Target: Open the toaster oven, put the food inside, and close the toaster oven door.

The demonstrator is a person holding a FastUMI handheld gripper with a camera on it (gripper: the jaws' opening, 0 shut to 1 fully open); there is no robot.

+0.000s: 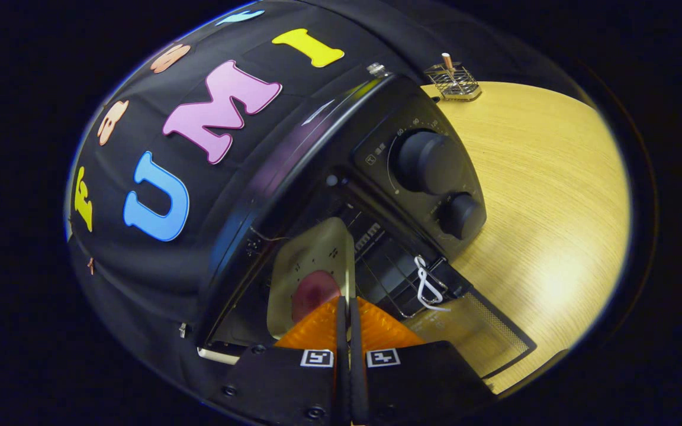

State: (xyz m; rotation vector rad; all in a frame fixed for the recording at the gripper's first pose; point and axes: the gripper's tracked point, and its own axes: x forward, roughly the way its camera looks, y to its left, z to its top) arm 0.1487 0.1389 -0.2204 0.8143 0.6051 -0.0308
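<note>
Gripper view: tilted hard, looking into the oven (341,195) with its door (471,337) dropped open toward the table (554,195). Gripper (348,319) fingers pressed together, nothing visibly between them, tips at the cavity mouth. Just ahead of the tips, a pale plate (311,260) with a reddish round of food (314,293) on it, apparently inside on the rack (388,266) (hard to be sure, the fingers hide the near rim). Two knobs (430,163) on the panel beside the cavity; a white cord loop (427,287) near the door hinge. Beyond the oven, a small wire basket (453,83) on the table.

Likely step: backing out, then closing the door. Best done by drawing straight back clear of the plate, keeping off the cord, then getting under the door's free edge and lifting evenly until seated.
</note>
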